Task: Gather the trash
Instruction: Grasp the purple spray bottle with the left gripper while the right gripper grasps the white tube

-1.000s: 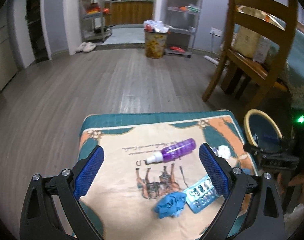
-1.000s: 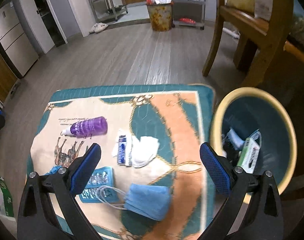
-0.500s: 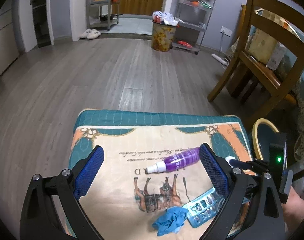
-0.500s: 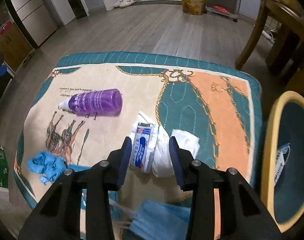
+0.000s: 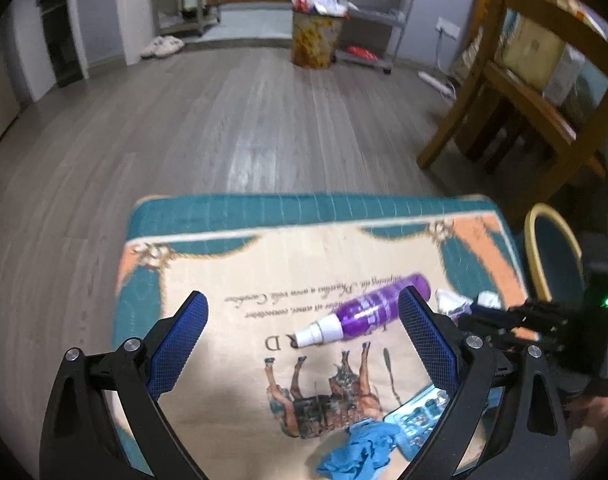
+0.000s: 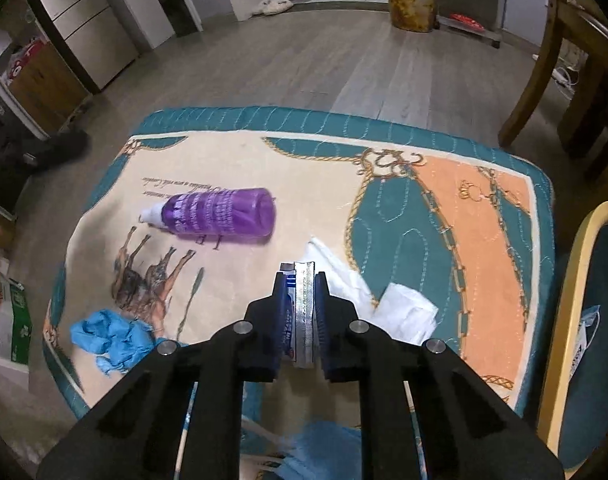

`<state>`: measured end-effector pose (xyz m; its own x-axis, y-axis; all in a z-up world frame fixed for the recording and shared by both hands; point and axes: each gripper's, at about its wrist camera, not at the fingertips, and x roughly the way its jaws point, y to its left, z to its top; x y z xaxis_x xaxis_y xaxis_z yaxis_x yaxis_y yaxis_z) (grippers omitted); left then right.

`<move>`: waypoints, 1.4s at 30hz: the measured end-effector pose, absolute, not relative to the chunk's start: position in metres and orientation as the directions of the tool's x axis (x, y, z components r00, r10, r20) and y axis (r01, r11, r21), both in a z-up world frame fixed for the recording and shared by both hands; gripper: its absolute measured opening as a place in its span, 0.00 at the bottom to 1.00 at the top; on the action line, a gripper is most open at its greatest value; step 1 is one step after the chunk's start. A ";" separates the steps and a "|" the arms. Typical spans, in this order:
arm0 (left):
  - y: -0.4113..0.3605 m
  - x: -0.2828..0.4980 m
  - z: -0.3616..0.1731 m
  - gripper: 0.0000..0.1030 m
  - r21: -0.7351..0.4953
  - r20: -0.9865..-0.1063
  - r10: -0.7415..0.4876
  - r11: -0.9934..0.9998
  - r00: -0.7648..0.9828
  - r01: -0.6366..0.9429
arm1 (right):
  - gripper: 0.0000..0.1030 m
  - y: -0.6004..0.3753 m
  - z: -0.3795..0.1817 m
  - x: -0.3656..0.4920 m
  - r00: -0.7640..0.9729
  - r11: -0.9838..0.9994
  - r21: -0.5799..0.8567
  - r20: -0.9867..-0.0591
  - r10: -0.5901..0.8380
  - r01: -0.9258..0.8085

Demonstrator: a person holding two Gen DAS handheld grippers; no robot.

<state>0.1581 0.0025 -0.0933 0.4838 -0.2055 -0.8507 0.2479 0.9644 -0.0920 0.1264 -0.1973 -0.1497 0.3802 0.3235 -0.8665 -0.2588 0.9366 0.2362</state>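
At six o'clock on the table (image 6: 484, 216), the right tongs (image 6: 299, 280) have just been closing and pinch a toothpaste tube (image 6: 301, 312) for the bin (image 6: 576, 264); the left tongs (image 5: 301, 312) gape wide near the purple spray bottle (image 5: 368, 310).

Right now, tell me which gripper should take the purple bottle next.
Left. The left gripper is open with the purple bottle between its fingers. The right gripper has just been closing and is clamped on a toothpaste tube beside the white tissue.

Right gripper (image 6: 299, 280) has just closed on a toothpaste tube (image 6: 299, 308), near the purple bottle (image 6: 219, 218) lying on the mat (image 6: 444, 200).
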 end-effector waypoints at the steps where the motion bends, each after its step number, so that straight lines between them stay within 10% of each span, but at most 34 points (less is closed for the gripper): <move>1: -0.001 0.159 -0.098 0.90 -0.096 -0.854 -0.218 0.958 0.473 0.269 | 0.13 -0.196 -0.150 0.126 0.376 0.936 0.231 -0.869 0.321 -0.265; 4: -0.016 0.159 -0.110 0.73 -0.103 -0.865 -0.256 0.932 0.431 0.348 | 0.13 -0.199 -0.148 0.127 0.370 0.944 0.221 -0.878 0.303 -0.246; 18: -0.071 0.155 -0.162 0.67 -0.002 -0.906 -0.246 0.817 0.345 0.577 | 0.13 -0.231 -0.127 0.130 0.405 0.938 0.302 -0.847 0.346 -0.170; 25: -0.086 0.149 -0.169 0.35 0.032 -0.919 -0.221 0.784 0.327 0.620 | 0.13 -0.236 -0.125 0.129 0.407 0.941 0.297 -0.848 0.339 -0.165; 42: -0.085 0.130 -0.123 0.32 -0.006 -0.853 -0.313 0.807 0.418 0.591 | 0.13 -0.252 -0.100 0.102 0.458 0.944 0.286 -0.826 0.329 -0.162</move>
<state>0.1300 -0.0854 -0.1234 0.4182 -0.3127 -0.8528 0.5909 0.8067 -0.0061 0.1019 -0.2522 -0.1002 0.4577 0.3288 -0.8261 -0.1621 0.9444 0.2861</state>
